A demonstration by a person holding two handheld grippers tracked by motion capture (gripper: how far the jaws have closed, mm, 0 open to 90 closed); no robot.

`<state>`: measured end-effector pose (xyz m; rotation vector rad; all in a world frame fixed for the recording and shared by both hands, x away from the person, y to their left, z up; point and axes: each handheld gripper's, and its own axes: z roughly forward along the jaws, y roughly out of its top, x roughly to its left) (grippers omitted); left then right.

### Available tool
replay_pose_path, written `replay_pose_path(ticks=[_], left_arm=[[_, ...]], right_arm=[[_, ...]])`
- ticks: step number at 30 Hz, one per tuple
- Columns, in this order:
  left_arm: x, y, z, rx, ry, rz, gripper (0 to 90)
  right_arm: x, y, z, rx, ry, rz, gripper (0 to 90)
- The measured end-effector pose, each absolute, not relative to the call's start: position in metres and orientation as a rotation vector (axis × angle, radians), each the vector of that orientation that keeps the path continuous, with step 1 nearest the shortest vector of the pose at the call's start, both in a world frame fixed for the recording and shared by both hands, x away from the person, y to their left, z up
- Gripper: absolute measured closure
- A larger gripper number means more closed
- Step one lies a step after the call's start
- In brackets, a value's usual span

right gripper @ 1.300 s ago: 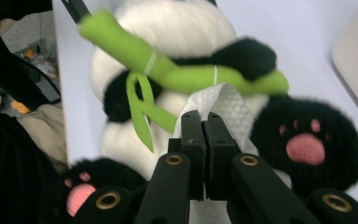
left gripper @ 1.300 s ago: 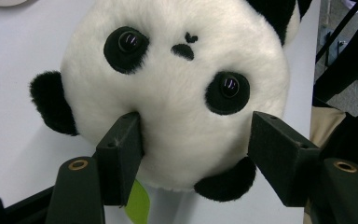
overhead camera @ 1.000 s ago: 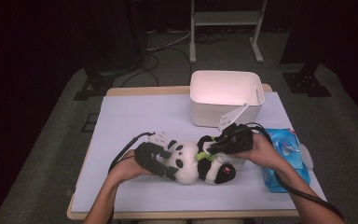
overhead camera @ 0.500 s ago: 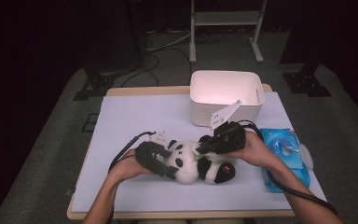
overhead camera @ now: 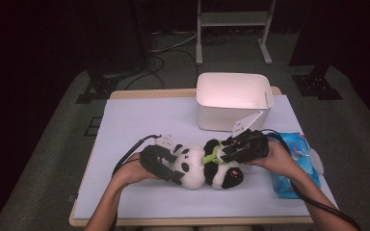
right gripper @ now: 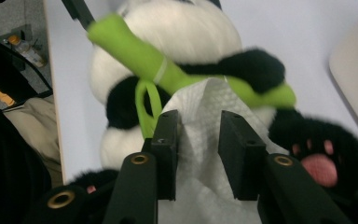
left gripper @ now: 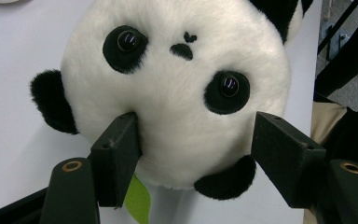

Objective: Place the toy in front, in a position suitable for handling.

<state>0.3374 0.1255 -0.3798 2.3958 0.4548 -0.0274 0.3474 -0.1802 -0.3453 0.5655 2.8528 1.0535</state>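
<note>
Pale table carries a black & white plush panda w/ green stalk. Left gripper clasps its head. Right gripper, jaws just opening, has a white wipe between them.

Black-and-white plush panda with green bamboo stalk; white wipe; white bin; blue packet.

One plush panda, one white bin, one blue wipes pack, one white wipe.
</note>
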Motion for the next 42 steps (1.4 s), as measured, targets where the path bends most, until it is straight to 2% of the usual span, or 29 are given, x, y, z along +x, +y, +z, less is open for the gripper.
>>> replay_pose_path(ticks=[12,14,19,23,32,42], left_arm=[[0.341,0.129,-0.373,2.397,0.457,-0.014,28.5],[0.343,0.128,-0.373,2.401,0.458,-0.012,27.7],[0.347,0.125,-0.374,2.397,0.453,-0.009,27.9],[0.347,0.123,-0.378,2.405,0.446,-0.008,28.2],[0.343,0.122,-0.379,2.404,0.435,0.003,28.2],[0.340,0.122,-0.379,2.398,0.432,-0.002,28.1]], right_arm=[[0.345,-0.210,-0.366,0.681,2.862,1.152,66.6],[0.345,-0.214,-0.369,0.691,2.863,1.166,69.1],[0.344,-0.222,-0.374,0.714,2.852,1.159,82.0],[0.343,-0.224,-0.374,0.720,2.846,1.149,84.9],[0.348,-0.206,-0.354,0.657,2.848,1.164,85.5],[0.357,-0.153,-0.322,0.471,2.883,1.117,85.6]])
